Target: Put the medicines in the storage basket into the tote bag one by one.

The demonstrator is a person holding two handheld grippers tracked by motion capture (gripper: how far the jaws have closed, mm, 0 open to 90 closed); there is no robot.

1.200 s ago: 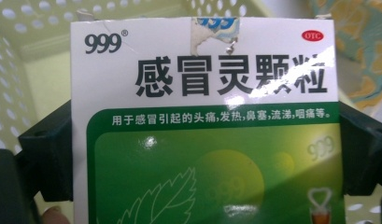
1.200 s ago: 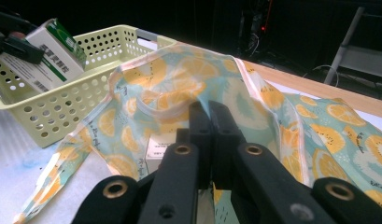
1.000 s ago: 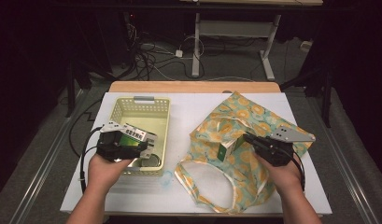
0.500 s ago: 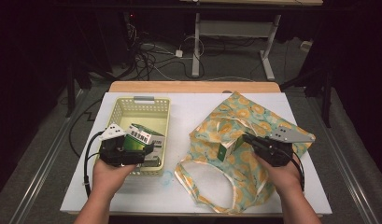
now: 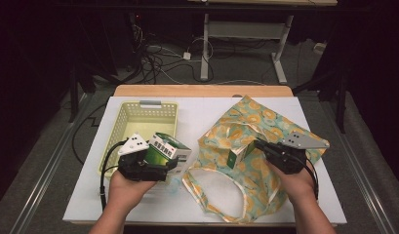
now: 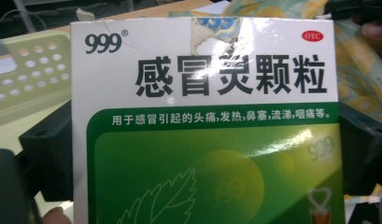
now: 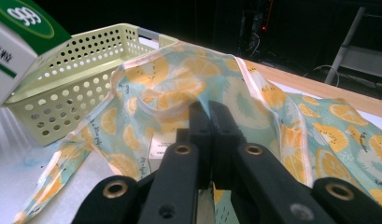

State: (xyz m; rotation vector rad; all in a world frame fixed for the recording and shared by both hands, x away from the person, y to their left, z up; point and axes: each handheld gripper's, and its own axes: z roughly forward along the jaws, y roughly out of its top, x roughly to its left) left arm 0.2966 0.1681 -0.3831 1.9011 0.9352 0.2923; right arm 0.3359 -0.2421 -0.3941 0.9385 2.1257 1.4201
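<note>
My left gripper (image 5: 163, 158) is shut on a green and white medicine box (image 5: 170, 148), gripping it by its two sides above the basket's near right corner. In the left gripper view the box (image 6: 202, 121) stands close up between the black jaws. The orange-print cloth bag (image 5: 265, 126) lies open on the table's right half, a small green box (image 5: 234, 157) inside its mouth. My right gripper (image 5: 259, 146) is shut on the bag's rim (image 7: 179, 109), holding it raised. The small box (image 7: 161, 142) sits just under the jaws.
A pale yellow perforated basket (image 5: 124, 122) stands on the white table top (image 5: 197, 107) at the left, with something dark in its near corner. The bag's handles (image 5: 221, 204) trail toward the front edge. Cables and desk legs lie on the floor beyond.
My left gripper has carried the medicine box up and to the right, from over the basket toward the bag. The right gripper and the bag have stayed put.
</note>
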